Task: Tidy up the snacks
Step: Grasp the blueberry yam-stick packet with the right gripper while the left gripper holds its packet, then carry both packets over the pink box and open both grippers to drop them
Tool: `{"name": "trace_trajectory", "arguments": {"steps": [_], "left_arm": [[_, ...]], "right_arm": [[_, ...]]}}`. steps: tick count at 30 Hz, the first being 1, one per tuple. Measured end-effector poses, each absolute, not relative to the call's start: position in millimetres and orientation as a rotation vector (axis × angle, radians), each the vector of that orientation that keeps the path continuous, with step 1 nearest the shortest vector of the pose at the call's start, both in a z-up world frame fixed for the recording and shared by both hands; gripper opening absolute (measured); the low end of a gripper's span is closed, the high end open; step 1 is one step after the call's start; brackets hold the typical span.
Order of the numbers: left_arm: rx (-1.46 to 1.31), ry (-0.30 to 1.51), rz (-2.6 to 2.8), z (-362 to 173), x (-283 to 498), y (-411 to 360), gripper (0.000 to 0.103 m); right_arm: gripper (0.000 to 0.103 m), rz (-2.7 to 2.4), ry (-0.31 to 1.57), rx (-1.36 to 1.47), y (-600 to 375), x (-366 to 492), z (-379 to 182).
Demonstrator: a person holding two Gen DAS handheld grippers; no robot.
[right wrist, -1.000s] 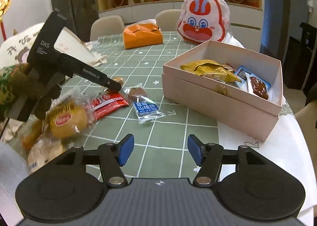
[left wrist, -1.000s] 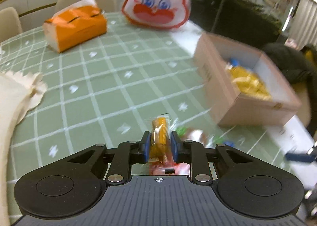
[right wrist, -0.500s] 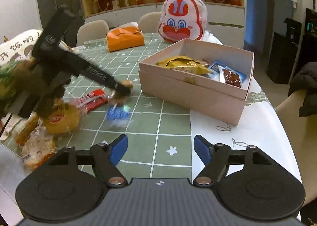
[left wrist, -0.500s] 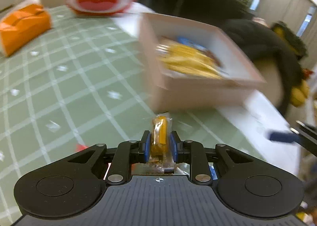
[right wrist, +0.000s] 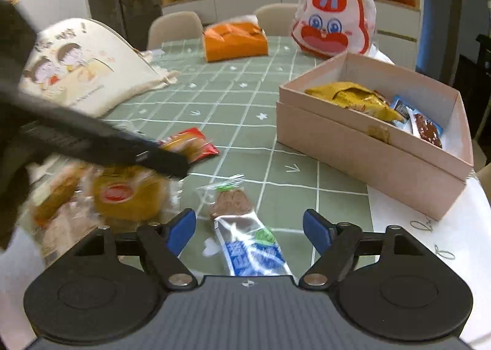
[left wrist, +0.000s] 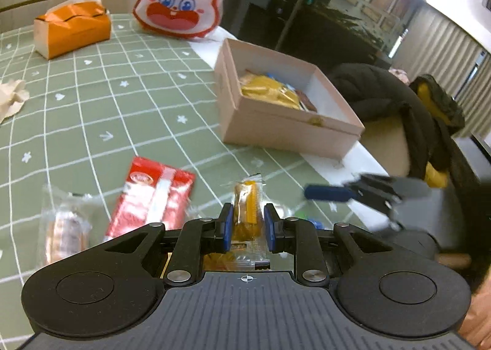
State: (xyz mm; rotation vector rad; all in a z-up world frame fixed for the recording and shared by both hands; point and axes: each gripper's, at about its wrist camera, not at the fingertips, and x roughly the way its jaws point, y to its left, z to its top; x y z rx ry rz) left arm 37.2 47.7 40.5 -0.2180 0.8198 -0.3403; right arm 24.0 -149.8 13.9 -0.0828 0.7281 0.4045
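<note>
My left gripper is shut on a small orange snack packet, held upright above the green checked table. In the right wrist view the same gripper shows as a blurred black arm at the left. The open pink box holds yellow and blue packets. My right gripper is low over the table with its jaws closing. A blue-and-clear packet lies between its fingers, and the pads are not touching it.
A red packet and a clear-wrapped pastry lie near the left gripper. A round wrapped cake sits front left. An orange tissue pack, a rabbit-face bag and a cartoon cloth bag stand farther back. A dark coat drapes a chair.
The left gripper swung right toward the box, then back, keeping the orange packet. The right gripper came down and forward, so the blue packet now lies between its fingers.
</note>
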Motion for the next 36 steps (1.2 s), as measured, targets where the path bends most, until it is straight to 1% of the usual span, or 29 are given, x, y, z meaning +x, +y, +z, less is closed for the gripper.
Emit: {"name": "trace_trajectory", "arguments": {"steps": [1,5,9,12,14,17,18,19,21,24,26,27,29,31,32,33,36], "left_arm": [[-0.212,0.824,-0.351,38.5,35.4,43.6,0.026],[-0.196,0.852,-0.424,25.6,30.4,26.8,0.026],[-0.184,0.807,-0.456,15.2,28.4,19.3,0.026],[-0.166,0.789,-0.428,15.2,21.8,24.4,0.026],[-0.142,0.774,-0.401,15.2,19.4,25.6,0.026],[-0.123,0.795,-0.406,9.5,19.0,25.5,0.026],[-0.127,0.806,-0.415,7.3,18.5,25.1,0.026],[-0.128,0.811,-0.420,6.0,18.0,24.5,0.026],[-0.124,0.809,-0.419,5.5,16.4,23.0,0.026],[-0.123,0.810,-0.425,5.6,14.3,21.2,0.026],[-0.114,0.807,-0.424,5.4,12.8,19.9,0.026],[-0.112,0.806,-0.424,5.1,12.4,19.4,0.026],[-0.111,0.804,-0.424,4.6,11.3,18.9,0.026],[-0.111,0.802,-0.424,4.3,10.0,18.7,0.026],[-0.111,0.801,-0.424,4.0,9.8,18.8,0.026],[-0.111,0.801,-0.424,4.2,9.4,18.6,0.026],[-0.109,0.798,-0.424,4.4,9.0,18.6,0.026]], "right_arm": [[0.068,0.382,0.732,-0.090,-149.0,25.8,11.3],[0.067,0.263,0.721,-0.080,-166.0,20.8,6.1],[0.068,0.269,0.741,-0.048,-186.8,0.8,3.7],[0.071,0.386,0.776,-0.073,-185.5,-19.3,9.1],[0.074,0.406,0.758,-0.083,-182.8,-26.3,15.7],[0.084,0.279,0.681,-0.112,-177.5,-19.1,22.6],[0.089,0.230,0.659,-0.115,-175.8,-14.6,22.8],[0.091,0.177,0.644,-0.110,-174.5,-8.7,22.4],[0.091,0.107,0.649,-0.102,-170.9,2.9,19.6],[0.091,0.159,0.680,-0.101,-163.4,13.6,13.1],[0.086,0.214,0.734,-0.087,-157.4,22.2,8.0],[0.078,0.219,0.749,-0.073,-155.5,25.6,5.3],[0.070,0.217,0.755,-0.066,-152.8,27.9,4.1],[0.046,0.207,0.745,-0.078,-150.3,27.6,5.3],[0.041,0.210,0.749,-0.075,-150.7,26.4,7.1],[0.038,0.215,0.757,-0.069,-151.6,25.5,8.9],[0.037,0.223,0.765,-0.054,-159.6,22.1,14.4]]}}
